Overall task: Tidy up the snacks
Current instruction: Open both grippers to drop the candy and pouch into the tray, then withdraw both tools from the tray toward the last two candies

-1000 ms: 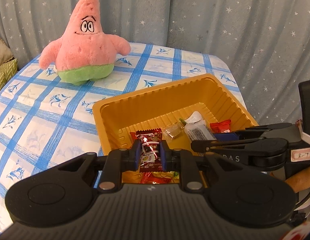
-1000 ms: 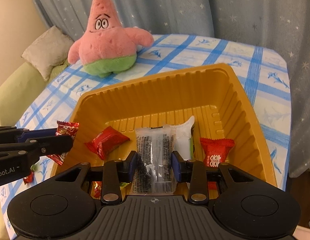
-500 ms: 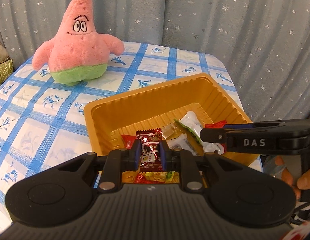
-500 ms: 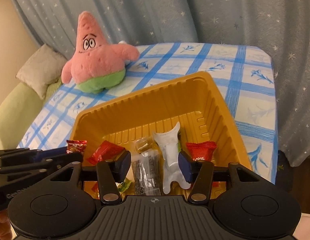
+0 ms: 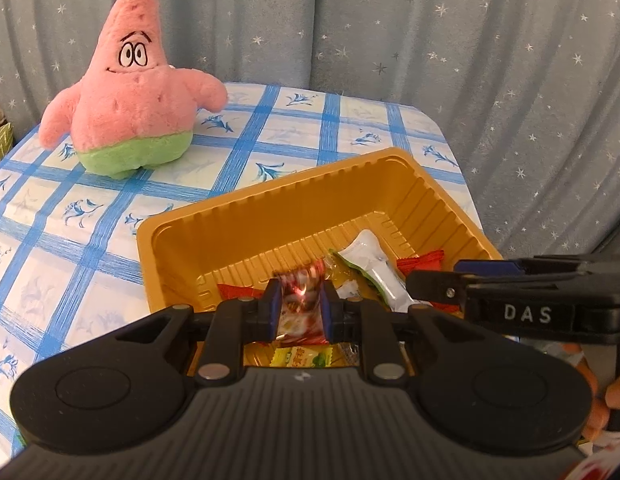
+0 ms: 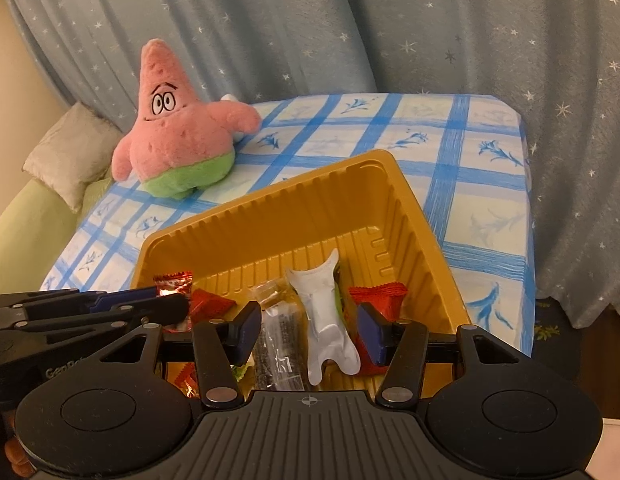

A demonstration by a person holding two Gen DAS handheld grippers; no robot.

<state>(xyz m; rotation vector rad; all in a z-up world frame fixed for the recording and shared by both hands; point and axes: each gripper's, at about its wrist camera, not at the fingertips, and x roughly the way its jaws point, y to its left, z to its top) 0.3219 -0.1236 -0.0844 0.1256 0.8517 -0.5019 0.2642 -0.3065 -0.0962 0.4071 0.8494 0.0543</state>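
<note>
**Right tongs let go, left tongs carry a candy in**

The right gripper (image 6: 307, 330), low centre of its own view, stands spread: its jaws have just been opening, and the clear dark-printed packet (image 6: 275, 344) they pinched a second ago now lies loose between the pads beside the white sachet (image 6: 326, 320), both on the floor of the orange tray (image 6: 310, 200). That's one snack delivered. Over to the left gripper (image 5: 299, 308), bottom centre of its view: pressed tight on a shiny red-wrapped candy (image 5: 299, 300), hovering over the tray's near end. Red wrappers (image 6: 376, 294) sit to either side; a green-yellow sweet (image 5: 299, 358) peeks out below. I'd call a release next. Upper left, the pink starfish plush (image 5: 133, 108) sits on the blue-checked cloth (image 5: 269, 148).
</note>
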